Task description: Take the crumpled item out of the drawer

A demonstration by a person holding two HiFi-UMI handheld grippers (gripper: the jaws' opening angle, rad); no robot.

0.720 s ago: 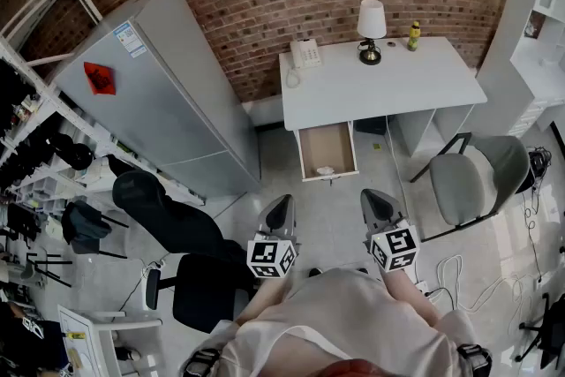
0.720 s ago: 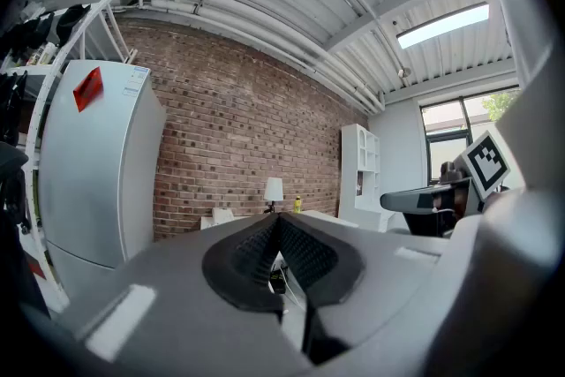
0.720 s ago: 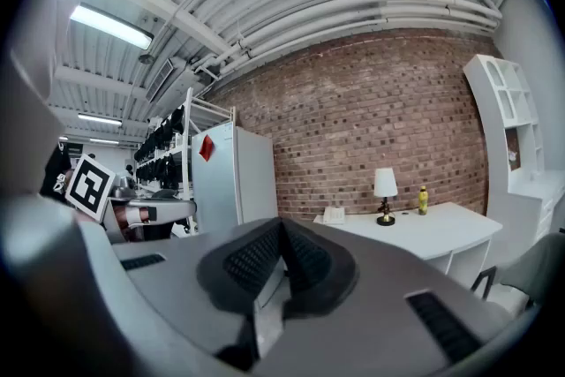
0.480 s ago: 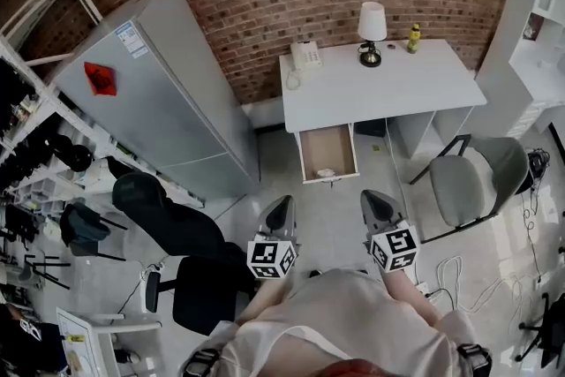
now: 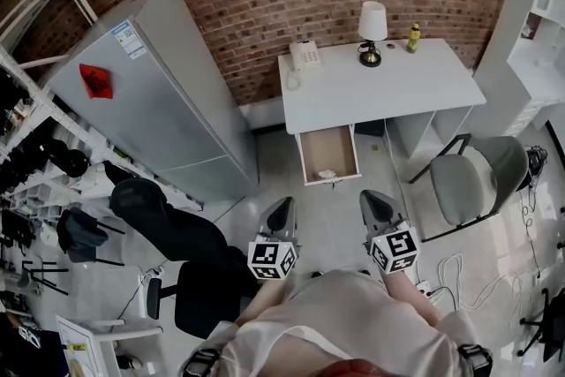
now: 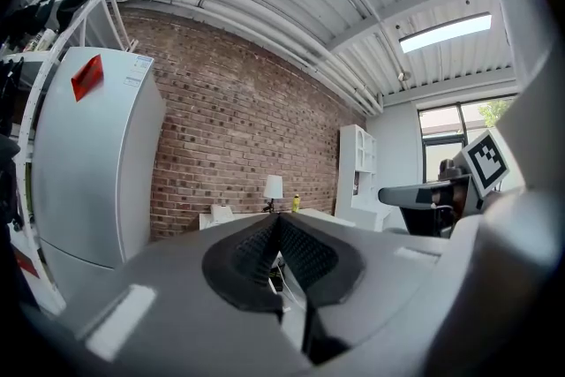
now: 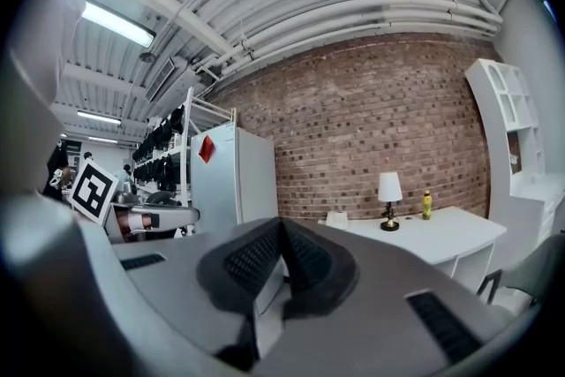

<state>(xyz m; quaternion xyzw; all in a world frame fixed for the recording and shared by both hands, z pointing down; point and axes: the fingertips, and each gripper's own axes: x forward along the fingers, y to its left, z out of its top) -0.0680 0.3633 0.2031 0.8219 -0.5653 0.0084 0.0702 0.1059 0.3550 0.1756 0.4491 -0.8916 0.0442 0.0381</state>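
Observation:
An open wooden drawer (image 5: pixel 327 153) sticks out from under the white desk (image 5: pixel 380 89) by the brick wall. A small pale crumpled item (image 5: pixel 327 173) lies at its front end. My left gripper (image 5: pixel 283 209) and right gripper (image 5: pixel 376 202) are held side by side well short of the drawer, both pointing level towards the desk. Each is shut with nothing between its jaws. In the left gripper view my left gripper (image 6: pixel 276 222) hides the drawer. In the right gripper view my right gripper (image 7: pixel 282 225) does the same, with the desk (image 7: pixel 441 236) off to the right.
A grey cabinet (image 5: pixel 168 101) stands left of the desk. A black office chair (image 5: pixel 172 221) is at my left, a grey chair (image 5: pixel 472 177) at the right. On the desk are a phone (image 5: pixel 305 54), a lamp (image 5: pixel 371 29) and a yellow bottle (image 5: pixel 412 35). Cables (image 5: pixel 450 269) lie on the floor.
The head view has shifted slightly. Both grippers stay shut and keep their places in front of me.

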